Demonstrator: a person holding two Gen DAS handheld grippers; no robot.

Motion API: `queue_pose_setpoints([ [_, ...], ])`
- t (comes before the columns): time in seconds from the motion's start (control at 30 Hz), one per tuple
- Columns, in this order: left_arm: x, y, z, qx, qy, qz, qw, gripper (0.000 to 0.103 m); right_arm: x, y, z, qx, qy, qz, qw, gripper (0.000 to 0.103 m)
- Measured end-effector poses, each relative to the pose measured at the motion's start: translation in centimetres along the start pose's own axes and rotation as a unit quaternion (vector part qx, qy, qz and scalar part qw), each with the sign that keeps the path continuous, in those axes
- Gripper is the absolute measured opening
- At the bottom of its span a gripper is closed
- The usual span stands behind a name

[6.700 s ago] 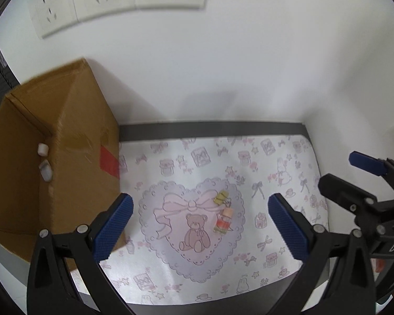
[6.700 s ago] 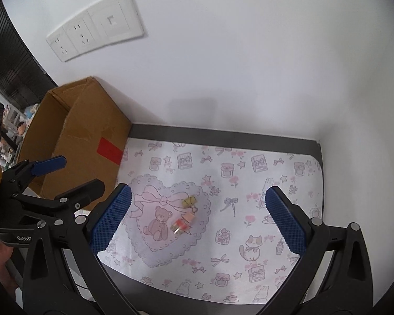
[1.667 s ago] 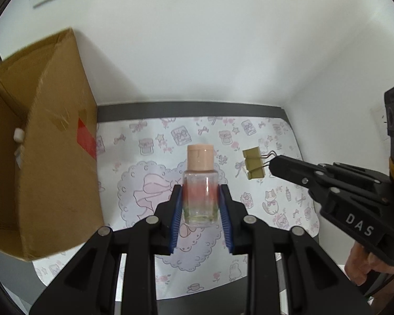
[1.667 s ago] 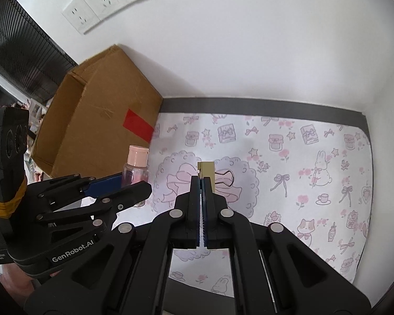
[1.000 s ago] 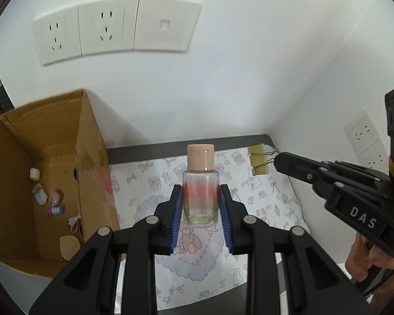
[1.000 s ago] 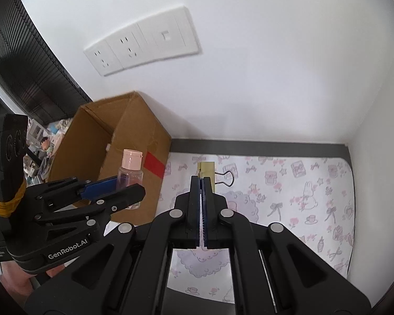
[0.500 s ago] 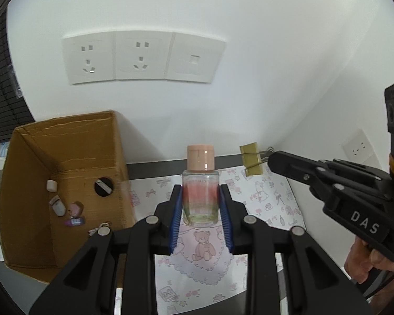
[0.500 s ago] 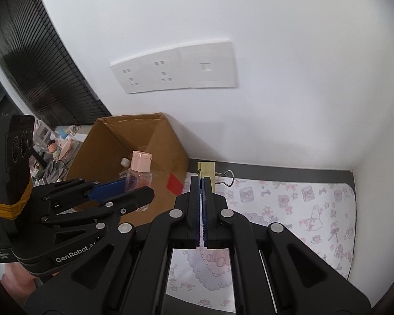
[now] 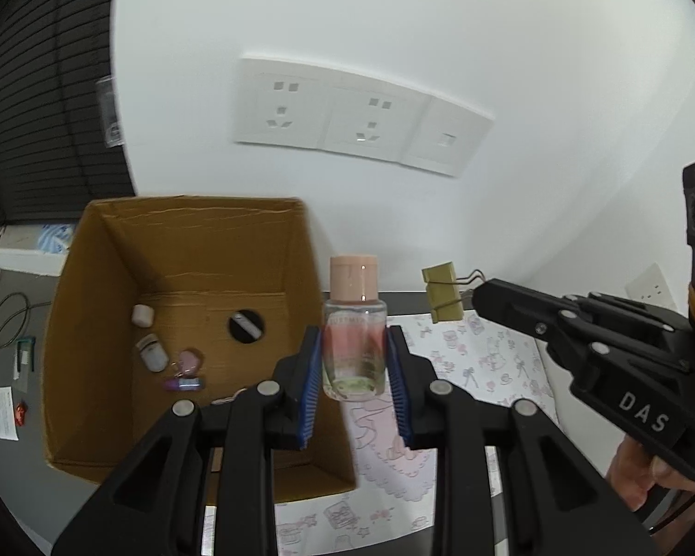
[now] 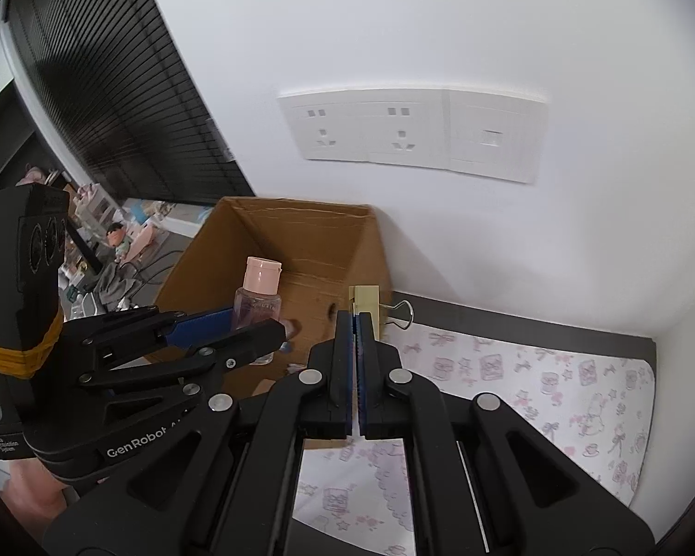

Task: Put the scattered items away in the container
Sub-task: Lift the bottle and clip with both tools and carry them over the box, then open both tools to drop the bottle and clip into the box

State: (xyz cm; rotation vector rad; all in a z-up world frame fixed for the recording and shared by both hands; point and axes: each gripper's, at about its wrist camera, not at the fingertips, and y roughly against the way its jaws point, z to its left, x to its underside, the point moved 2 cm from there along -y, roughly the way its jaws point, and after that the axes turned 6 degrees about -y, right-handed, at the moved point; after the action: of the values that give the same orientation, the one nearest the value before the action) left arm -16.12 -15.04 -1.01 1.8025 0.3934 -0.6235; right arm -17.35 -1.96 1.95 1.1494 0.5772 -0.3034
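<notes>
- The small clear bottle with a peach cap and pinkish liquid stands upright, clamped between the blue pads of the left gripper, held in the air at the right-hand wall of the cardboard box
- In the right wrist view the same bottle shows against the box's open top, gripped low on its body by the left gripper
- The olive-gold binder clip sits pinched between the nearly closed fingers of the right gripper, its wire handle sticking out to the right; it hangs in the air just at the box's right corner
- From the left wrist view the clip shows at the tip of the right gripper, just right of the bottle and apart from it
- The cardboard box stands open at the top against the white wall, and inside lie a few small things: a white cap-like piece, a pale oblong item, a pink piece and a small purple item; a round hole is cut in its far wall
- Right of the box lies a patterned mat printed with pink bows, rabbits and cups
- A white socket panel is fixed on the wall above the box, and dark slatted blinds are at the left
</notes>
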Motion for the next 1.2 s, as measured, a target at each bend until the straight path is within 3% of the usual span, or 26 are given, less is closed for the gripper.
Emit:
queue_pose_setpoints([
  [0.6, 1.7, 1.6, 11.0, -0.021, 0.065, -0.003, 0.9977, 0.027, 0.1, -6.5, 9.4, -0.023, 0.036, 0.039, 0.998, 0.001],
  [0.87, 3.3, 0.2, 14.3, -0.014, 0.098, 0.010, 0.9951, 0.027, 0.4, -9.6, 10.8, -0.015, 0.046, 0.070, 0.996, 0.001],
  [1.2, 4.1, -2.2, 15.5, -0.004, 0.114, 0.032, 0.9929, 0.027, -0.8, -12.1, 10.7, 0.002, 0.055, 0.084, 0.995, 0.001],
])
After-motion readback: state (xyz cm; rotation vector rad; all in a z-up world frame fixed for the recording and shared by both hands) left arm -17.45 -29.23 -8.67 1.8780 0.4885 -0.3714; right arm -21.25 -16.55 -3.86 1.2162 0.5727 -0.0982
